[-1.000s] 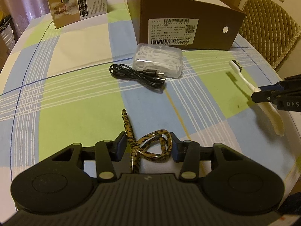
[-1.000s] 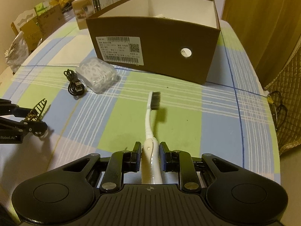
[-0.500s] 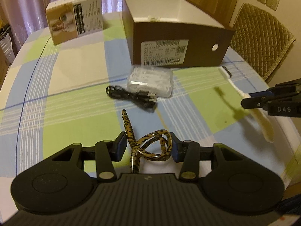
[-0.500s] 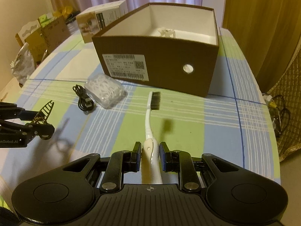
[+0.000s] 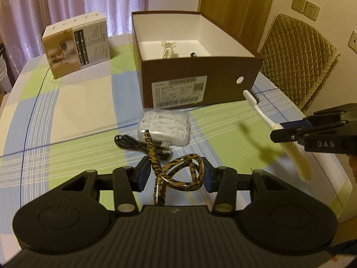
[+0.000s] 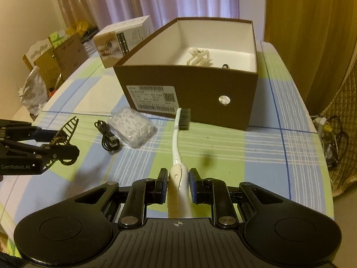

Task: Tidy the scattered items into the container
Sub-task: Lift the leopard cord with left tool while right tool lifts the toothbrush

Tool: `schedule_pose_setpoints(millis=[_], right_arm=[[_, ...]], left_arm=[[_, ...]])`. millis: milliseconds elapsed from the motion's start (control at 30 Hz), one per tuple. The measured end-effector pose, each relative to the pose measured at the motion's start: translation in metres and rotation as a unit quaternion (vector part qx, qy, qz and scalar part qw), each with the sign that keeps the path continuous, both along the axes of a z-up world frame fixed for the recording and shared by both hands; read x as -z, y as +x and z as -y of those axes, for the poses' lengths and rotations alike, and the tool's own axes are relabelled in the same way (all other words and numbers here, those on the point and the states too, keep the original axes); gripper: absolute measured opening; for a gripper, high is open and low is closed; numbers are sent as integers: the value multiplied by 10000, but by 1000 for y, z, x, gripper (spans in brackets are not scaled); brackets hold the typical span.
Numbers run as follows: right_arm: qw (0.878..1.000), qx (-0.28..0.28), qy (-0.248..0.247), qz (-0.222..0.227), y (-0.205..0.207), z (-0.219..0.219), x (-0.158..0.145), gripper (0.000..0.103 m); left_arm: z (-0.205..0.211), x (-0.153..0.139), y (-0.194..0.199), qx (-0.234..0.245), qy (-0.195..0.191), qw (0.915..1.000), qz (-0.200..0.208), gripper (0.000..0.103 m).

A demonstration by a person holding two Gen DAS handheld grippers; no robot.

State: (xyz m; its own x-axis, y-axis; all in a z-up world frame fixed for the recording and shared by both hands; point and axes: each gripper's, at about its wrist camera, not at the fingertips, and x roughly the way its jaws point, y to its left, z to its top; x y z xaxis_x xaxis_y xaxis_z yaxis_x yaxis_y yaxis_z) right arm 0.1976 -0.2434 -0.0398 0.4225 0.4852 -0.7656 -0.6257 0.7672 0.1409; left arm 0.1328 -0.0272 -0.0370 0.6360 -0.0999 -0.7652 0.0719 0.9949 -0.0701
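My right gripper [image 6: 178,184] pinches the toothbrush [image 6: 178,138], bristles toward the brown box [image 6: 189,89], while my left gripper [image 5: 173,174] clamps the leopard hair clip [image 5: 178,172] above the cable [image 5: 133,143].

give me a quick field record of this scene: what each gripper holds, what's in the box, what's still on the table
left gripper: shut on leopard-print hair clip, lifted
right gripper: shut on toothbrush, lifted, bristles toward box
container: open brown box
in box: pale hair claw, small dark item
on table: black cable, clear case of floss picks
also on table: printed carton
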Motion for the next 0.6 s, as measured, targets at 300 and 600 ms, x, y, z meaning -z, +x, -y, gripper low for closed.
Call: schedule_pose_setpoints(millis=[300, 600], right_arm=[[9999, 20, 131, 28, 8, 0, -9, 17], [9995, 45, 323, 44, 20, 0, -21, 17]], left_arm=[[4, -11, 18, 121, 73, 9997, 189, 42], [9, -19, 34, 244, 123, 9991, 315, 42]])
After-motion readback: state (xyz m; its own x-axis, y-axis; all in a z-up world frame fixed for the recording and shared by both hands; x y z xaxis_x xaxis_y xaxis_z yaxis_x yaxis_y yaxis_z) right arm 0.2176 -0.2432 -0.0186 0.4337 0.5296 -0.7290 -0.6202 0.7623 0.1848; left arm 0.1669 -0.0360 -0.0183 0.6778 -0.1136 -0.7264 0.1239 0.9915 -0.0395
